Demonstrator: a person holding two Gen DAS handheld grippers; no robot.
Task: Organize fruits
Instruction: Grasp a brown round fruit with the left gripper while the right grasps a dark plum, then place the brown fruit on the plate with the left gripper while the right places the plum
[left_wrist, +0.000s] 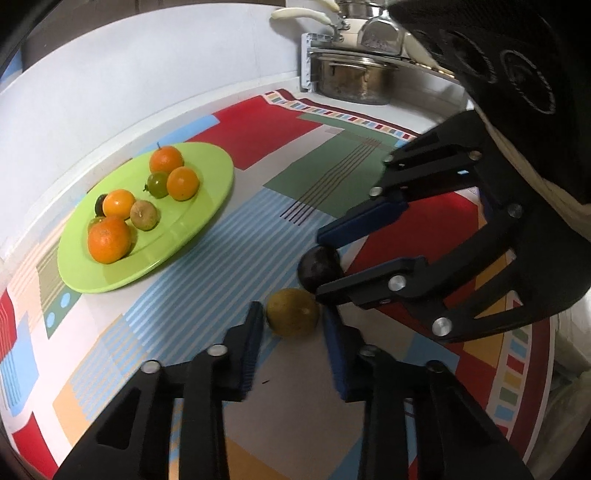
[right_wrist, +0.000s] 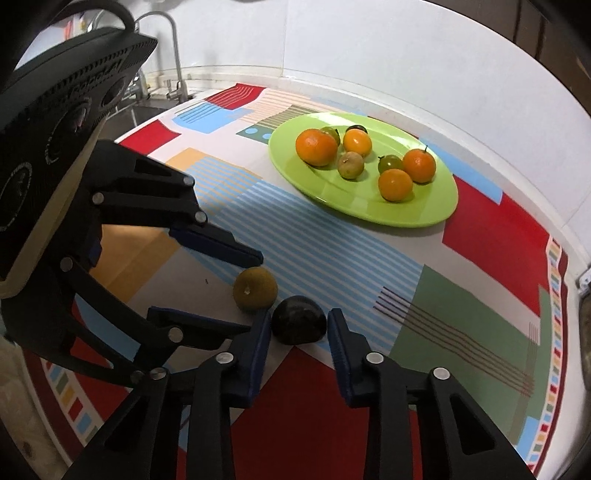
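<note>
Left gripper (left_wrist: 293, 325) is seen clenched on the olive-green round fruit (left_wrist: 293, 312), one pad pressed against each flank; the fruit is still seated on the patterned tablecloth (left_wrist: 236, 236). Right gripper (right_wrist: 298, 328) is likewise closed on the dark purple round fruit (right_wrist: 299, 320), with both pads read as touching it, though contact on the outer pad is hard to confirm at this angle. The two fruits are found just beside each other, possibly touching, so the inner fingers of both grippers are crowded into the same narrow gap. Key relation: the lime-green plate (left_wrist: 214, 173) is placed ahead and to the left of the left gripper, and ahead and to the right of the right one, well apart from both held fruits. The left gripper is judged the nearer of the two. Neither fruit has a usable long axis, since both are round, so no wrist roll is judged necessary. The plate is already loaded with oranges (left_wrist: 109, 240) and small green fruits towards its centre; bare rim is left on the near side. A straight lift before any sideways travel is advised, with the grippers separated first to avoid finger clash.
</note>
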